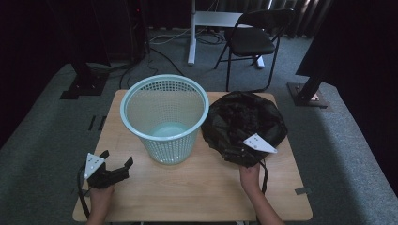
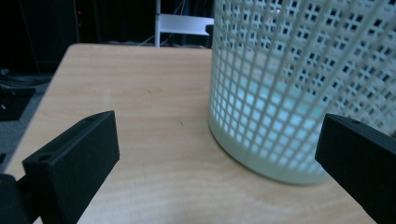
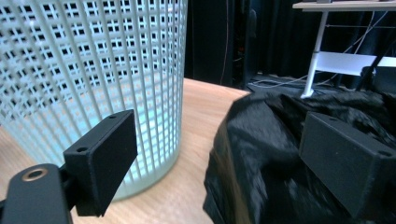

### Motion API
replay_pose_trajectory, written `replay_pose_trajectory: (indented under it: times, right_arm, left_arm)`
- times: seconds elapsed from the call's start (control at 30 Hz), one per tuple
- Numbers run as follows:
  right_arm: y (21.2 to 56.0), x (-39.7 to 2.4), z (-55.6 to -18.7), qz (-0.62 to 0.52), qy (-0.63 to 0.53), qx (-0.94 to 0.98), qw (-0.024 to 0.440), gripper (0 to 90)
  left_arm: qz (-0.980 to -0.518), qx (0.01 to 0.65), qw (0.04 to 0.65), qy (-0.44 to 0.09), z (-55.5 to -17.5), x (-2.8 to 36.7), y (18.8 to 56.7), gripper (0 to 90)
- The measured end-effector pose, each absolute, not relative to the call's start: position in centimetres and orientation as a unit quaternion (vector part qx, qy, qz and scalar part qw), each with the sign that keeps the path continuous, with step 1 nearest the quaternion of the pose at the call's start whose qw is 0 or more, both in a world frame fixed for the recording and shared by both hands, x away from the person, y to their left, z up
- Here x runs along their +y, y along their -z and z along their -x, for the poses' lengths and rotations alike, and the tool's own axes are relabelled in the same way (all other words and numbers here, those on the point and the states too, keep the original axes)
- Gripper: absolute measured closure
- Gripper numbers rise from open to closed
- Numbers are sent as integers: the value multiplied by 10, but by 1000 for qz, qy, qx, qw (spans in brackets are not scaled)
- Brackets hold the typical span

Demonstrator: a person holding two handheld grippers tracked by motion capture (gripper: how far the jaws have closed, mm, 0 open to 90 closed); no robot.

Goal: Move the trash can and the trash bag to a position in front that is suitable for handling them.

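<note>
Notably, your left gripper (image 1: 116, 161) sat at the near left part of the wooden table (image 1: 197, 187), its jaws spread wide with nothing between them, pointing toward the pale green mesh basket (image 1: 165, 117). From the left gripper view, the left gripper (image 2: 215, 154) faced the basket (image 2: 299, 84) low on its wall; the basket stood upright on the table (image 2: 140, 102), just ahead of the jaws and apart from them. Your right gripper (image 1: 251, 152) was at the near edge of the crumpled black plastic bag (image 1: 241, 122), which lay in a heap on the right half of the table, just beside the basket and, as far as the high view showed, touching or nearly touching its side. In the right gripper view, the right gripper (image 3: 219, 154) had its jaws spread as well, with the bag (image 3: 266, 154) bulging into the gap between them; one jaw lay against the bag's folds, the other stood in front of the basket (image 3: 93, 60), and you had no pinch on the plastic. Your hands held both grippers from the near edge of the table. Beyond the table, a black folding chair (image 1: 251, 40) stood on the grey carpet (image 1: 347, 140).
</note>
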State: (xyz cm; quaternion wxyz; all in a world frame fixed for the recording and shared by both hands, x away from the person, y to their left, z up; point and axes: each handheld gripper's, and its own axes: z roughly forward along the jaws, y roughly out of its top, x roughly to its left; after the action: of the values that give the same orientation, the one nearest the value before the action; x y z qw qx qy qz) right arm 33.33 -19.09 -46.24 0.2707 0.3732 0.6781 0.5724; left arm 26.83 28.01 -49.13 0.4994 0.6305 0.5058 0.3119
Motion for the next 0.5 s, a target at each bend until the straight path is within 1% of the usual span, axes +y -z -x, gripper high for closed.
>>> replay_pose_trajectory:
  times: [0.23, 0.5]
  right_arm:
    - [454, -174, -358, -376, -574, 677, 265, 108]
    - [449, -156, -391, -387, -561, 683, 262, 108]
  left_arm:
    - [-627, 509, 493, -325, -287, 285, 488, 0]
    - [-623, 524, 482, -322, -315, 288, 492, 0]
